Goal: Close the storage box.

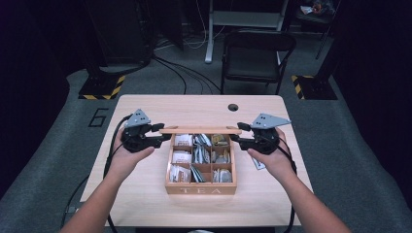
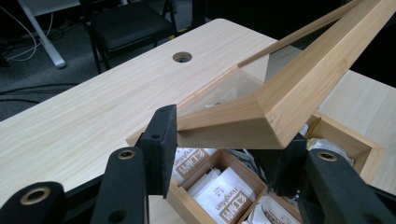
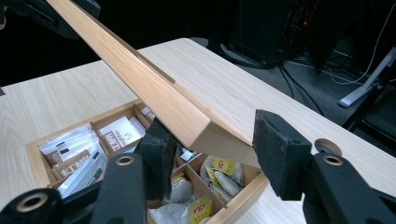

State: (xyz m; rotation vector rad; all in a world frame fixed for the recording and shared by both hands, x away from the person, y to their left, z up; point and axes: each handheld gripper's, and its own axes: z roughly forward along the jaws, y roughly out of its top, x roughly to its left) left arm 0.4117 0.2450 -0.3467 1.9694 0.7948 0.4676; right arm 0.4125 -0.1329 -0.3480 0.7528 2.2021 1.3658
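A wooden tea box [image 1: 200, 188] marked TEA stands in the middle of the table, its compartments full of tea bags [image 1: 182, 156]. Its hinged lid [image 1: 200, 130] is raised at the far side and seen edge-on. My left gripper [image 1: 163, 133] is at the lid's left end and my right gripper [image 1: 239, 133] at its right end. In the left gripper view the lid's corner [image 2: 275, 102] lies between the jaws of the left gripper [image 2: 224, 144]. In the right gripper view the lid's end [image 3: 205, 133] sits by one pad of the right gripper [image 3: 212, 149], with a gap to the other. Both are open.
The light wooden table [image 1: 145, 194] has a cable hole [image 1: 233, 107] near its far edge. A flat packet [image 1: 258, 164] lies under the right hand. A black chair [image 1: 257, 58] stands beyond the table, and cables trail from both grippers.
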